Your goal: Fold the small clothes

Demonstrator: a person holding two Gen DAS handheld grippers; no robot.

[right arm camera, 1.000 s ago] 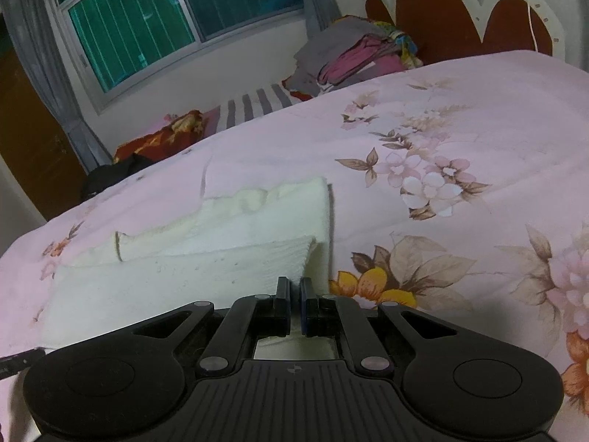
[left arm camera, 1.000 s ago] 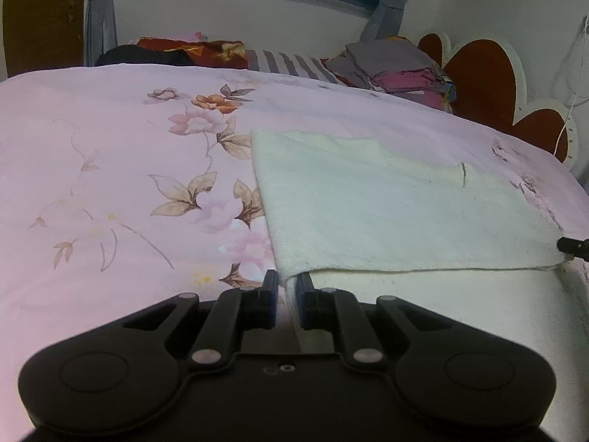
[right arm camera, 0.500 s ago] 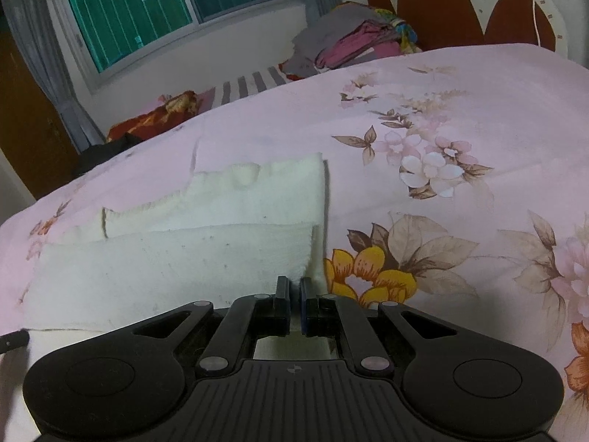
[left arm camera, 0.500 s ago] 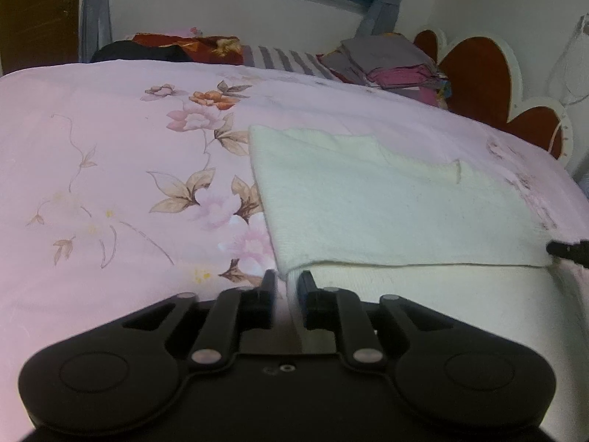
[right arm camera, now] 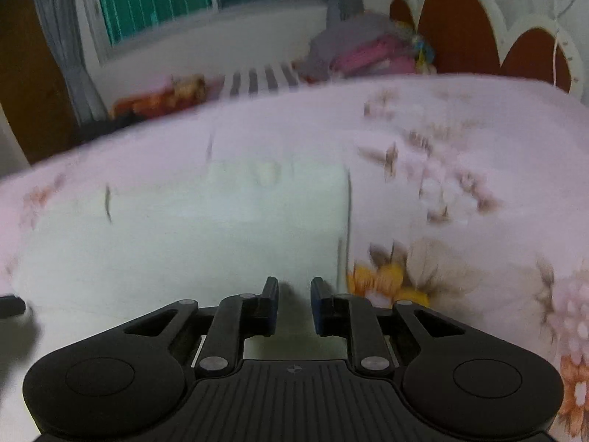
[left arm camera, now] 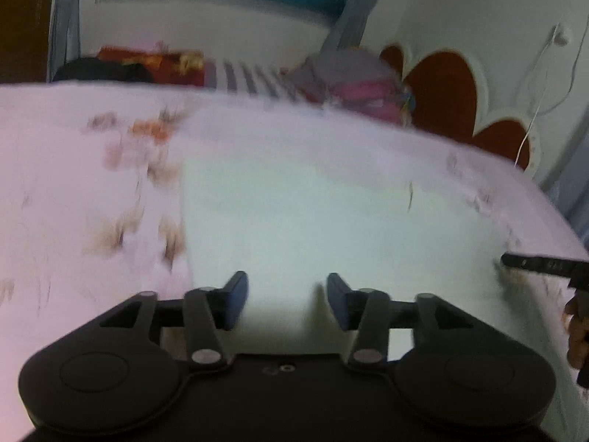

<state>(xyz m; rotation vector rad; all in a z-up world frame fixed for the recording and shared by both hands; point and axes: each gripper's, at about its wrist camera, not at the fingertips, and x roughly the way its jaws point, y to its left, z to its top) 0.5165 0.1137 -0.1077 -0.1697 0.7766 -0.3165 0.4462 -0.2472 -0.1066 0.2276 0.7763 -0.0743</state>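
Observation:
A cream-white folded garment (left arm camera: 313,217) lies flat on the pink floral bedsheet (left arm camera: 81,191); it also shows in the right wrist view (right arm camera: 191,235). My left gripper (left arm camera: 287,296) is open just above the garment's near left part, holding nothing. My right gripper (right arm camera: 293,304) is open a little, over the garment's near right corner, holding nothing. The right gripper's tip (left arm camera: 533,263) shows at the right edge of the left wrist view. Both views are motion-blurred.
A pile of grey and pink clothes (left arm camera: 360,81) and striped and red bedding (left arm camera: 176,62) lie at the far edge of the bed. A red and white headboard (left arm camera: 452,84) stands at the right. A window (right arm camera: 154,0) with curtains is behind.
Both grippers have opened and let go of the garment's near edge, which now lies folded over flat. Both views have moved and blurred.

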